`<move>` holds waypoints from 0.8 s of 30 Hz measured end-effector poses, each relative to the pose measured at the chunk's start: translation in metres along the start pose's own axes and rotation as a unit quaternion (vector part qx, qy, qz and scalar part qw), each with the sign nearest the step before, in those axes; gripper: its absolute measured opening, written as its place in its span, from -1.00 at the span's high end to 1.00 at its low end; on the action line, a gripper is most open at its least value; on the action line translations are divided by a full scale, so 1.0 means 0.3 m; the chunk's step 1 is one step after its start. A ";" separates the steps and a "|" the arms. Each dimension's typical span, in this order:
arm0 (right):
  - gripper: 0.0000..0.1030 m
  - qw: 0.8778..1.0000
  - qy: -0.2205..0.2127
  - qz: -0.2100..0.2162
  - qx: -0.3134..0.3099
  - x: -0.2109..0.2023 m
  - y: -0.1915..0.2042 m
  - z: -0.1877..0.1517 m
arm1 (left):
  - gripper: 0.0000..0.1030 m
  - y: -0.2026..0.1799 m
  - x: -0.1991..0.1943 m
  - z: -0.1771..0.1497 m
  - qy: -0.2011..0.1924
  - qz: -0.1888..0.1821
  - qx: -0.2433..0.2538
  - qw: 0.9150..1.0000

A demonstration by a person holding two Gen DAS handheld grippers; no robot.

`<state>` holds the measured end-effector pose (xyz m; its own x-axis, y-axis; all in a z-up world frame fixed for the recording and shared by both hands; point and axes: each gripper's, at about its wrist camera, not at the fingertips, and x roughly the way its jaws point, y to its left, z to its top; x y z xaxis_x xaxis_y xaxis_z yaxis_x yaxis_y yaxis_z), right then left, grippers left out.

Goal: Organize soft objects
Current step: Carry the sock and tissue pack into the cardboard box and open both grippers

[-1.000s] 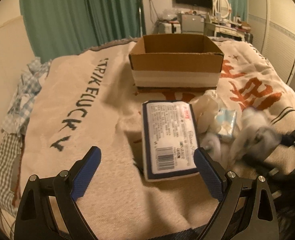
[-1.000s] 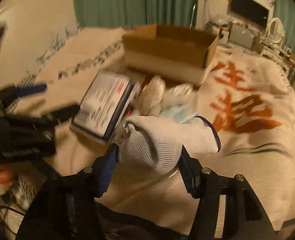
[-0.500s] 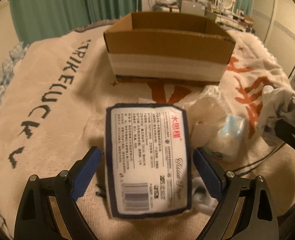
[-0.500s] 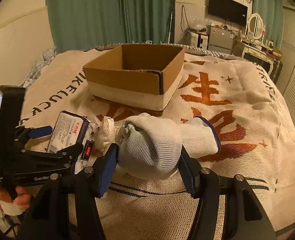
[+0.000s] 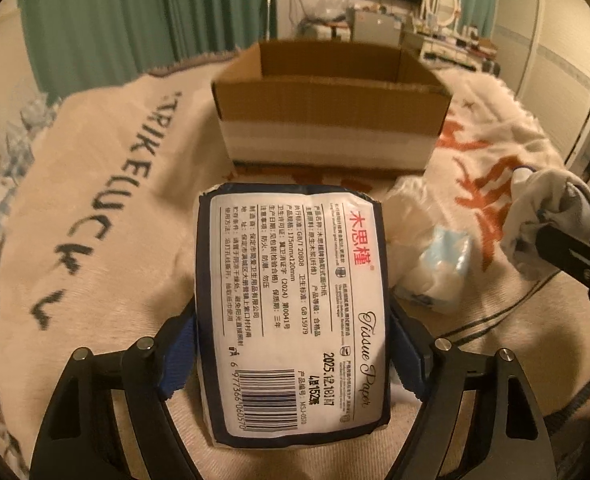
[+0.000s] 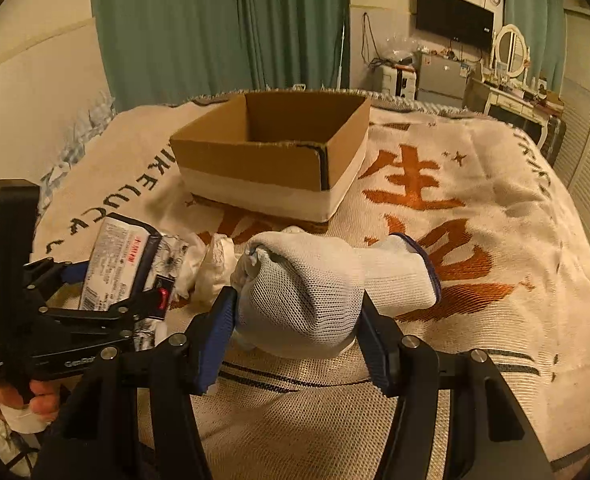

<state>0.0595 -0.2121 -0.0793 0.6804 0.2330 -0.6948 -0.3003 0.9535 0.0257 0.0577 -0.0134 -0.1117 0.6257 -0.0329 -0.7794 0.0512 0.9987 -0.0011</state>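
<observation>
My left gripper (image 5: 295, 356) is shut on a navy-and-white tissue paper pack (image 5: 295, 312), label up; the pack also shows in the right wrist view (image 6: 115, 264). My right gripper (image 6: 295, 332) is shut on a bundled white knit glove (image 6: 315, 292) with a blue cuff, held above the blanket; the glove also shows at the right edge of the left wrist view (image 5: 543, 216). An open, empty-looking cardboard box (image 5: 331, 112) stands on the bed beyond both grippers and also shows in the right wrist view (image 6: 271, 160).
A cream blanket (image 6: 475, 240) with orange characters and dark lettering covers the bed. A light-blue tissue packet (image 5: 443, 268) and crumpled white plastic (image 5: 415, 208) lie right of the pack. Green curtains, a TV and a dresser stand behind.
My left gripper has moved forward and closed its fingers on the tissue pack. My right gripper has lifted the glove off the bed and holds it steady.
</observation>
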 end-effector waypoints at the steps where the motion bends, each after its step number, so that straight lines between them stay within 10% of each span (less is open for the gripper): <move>1: -0.12 1.000 -0.008 -0.001 -0.002 -0.021 0.006 0.003 | -0.57 0.002 -0.021 0.005 -0.008 0.001 0.000 1.000; 24: -0.11 0.988 -0.148 0.035 -0.040 -0.228 0.022 0.501 | -0.57 0.063 -0.293 0.444 -0.175 -0.009 0.005 0.985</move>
<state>0.1114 -0.1930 0.0764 0.8179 0.3543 -0.4533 -0.3967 0.9180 0.0018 0.1074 0.0030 0.0401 0.8544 -0.0633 -0.5158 0.0713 0.9974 -0.0044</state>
